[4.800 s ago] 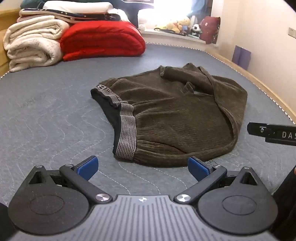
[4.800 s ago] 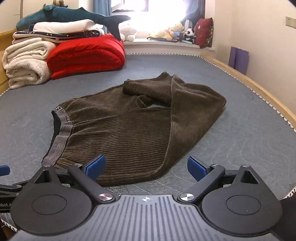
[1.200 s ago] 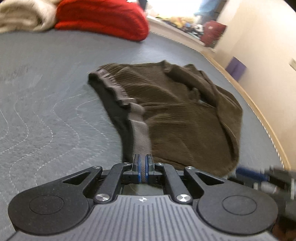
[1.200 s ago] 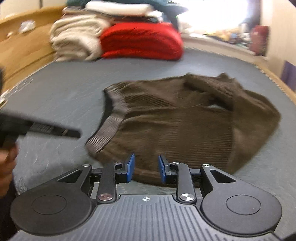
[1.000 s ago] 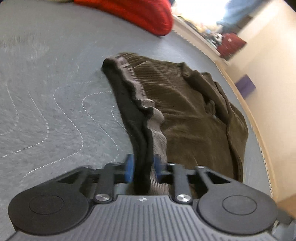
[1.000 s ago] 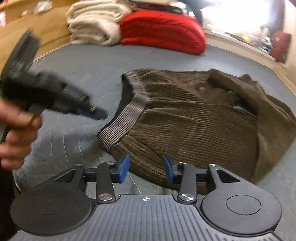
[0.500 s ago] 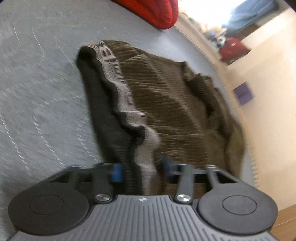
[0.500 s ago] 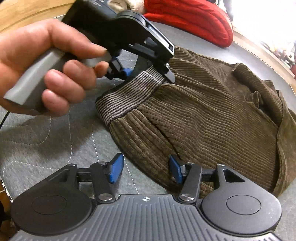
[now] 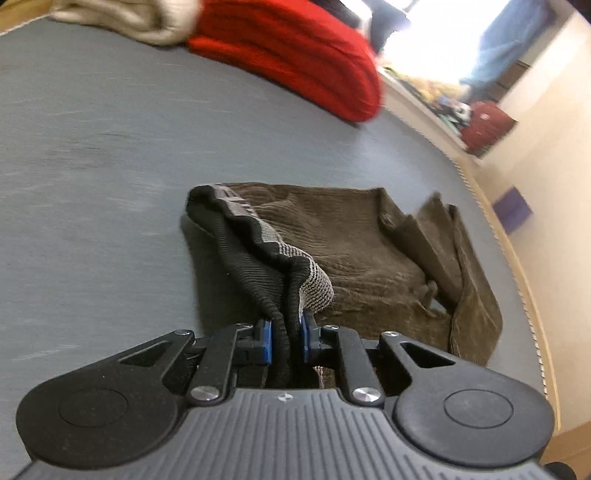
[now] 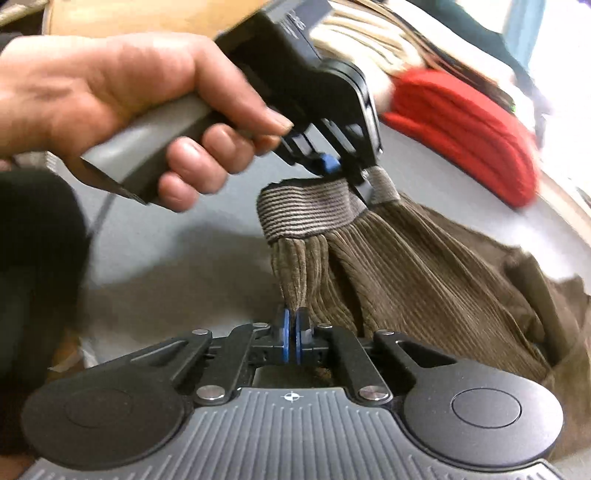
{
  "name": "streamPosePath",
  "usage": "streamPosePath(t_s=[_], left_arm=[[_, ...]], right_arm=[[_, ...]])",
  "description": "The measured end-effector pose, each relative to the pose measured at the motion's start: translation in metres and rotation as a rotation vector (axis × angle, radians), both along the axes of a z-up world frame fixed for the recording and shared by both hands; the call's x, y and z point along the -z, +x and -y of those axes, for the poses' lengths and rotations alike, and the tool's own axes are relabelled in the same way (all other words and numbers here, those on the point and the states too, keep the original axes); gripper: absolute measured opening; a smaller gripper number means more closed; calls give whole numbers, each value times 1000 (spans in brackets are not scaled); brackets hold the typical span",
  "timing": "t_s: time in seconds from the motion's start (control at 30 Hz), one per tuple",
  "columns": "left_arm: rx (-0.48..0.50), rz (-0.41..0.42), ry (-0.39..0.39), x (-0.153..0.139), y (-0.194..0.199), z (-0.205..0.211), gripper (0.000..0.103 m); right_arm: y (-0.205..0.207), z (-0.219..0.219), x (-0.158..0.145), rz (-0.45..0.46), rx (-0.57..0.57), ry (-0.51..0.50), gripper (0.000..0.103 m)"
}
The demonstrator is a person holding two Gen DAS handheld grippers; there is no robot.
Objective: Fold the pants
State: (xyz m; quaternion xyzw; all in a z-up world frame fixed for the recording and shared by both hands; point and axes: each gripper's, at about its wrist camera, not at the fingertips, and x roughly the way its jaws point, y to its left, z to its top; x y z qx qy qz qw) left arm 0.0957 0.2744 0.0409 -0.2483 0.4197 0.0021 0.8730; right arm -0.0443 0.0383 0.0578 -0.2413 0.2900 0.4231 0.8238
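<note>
Brown corduroy pants lie bunched on the grey quilted mattress. Their striped grey waistband runs up into my left gripper, whose jaws are closing with the black-edged band pinched between the blue pads. In the right wrist view a hand holds that left gripper, which lifts the waistband off the bed. Just below the band, my right gripper is shut on a fold of the corduroy, which fans out from the two grips.
A folded red blanket and a cream one sit at the far end of the mattress. A wooden bed edge and a wall run along the right, with a purple item and a red bag there.
Both grippers have closed on the pants near the waistband. The left one has lifted the band off the mattress, and the cloth now hangs stretched between the grips.
</note>
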Motion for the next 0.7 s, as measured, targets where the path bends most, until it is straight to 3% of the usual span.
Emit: streamPosePath(t_s=[0.17, 0.27, 0.33, 0.4, 0.5, 0.6, 0.7], left_arm=[[-87, -53, 82, -23, -39, -56, 17], [-186, -73, 113, -25, -56, -70, 19], [-263, -50, 194, -30, -67, -68, 28], [-279, 0, 232, -31, -74, -50, 28], [-182, 85, 224, -26, -85, -11, 28], [-91, 119, 145, -2, -85, 31, 28], [69, -25, 97, 34, -66, 77, 25]], right_arm=[[-38, -67, -18, -58, -89, 69, 3], [-41, -87, -21, -109, -70, 53, 6], [-33, -85, -23, -129, -48, 56, 8], [-20, -68, -29, -156, -3, 80, 14], [-12, -17, -40, -166, 79, 139, 23], [21, 47, -47, -156, 221, 205, 24], [58, 116, -50, -120, 402, 245, 24]])
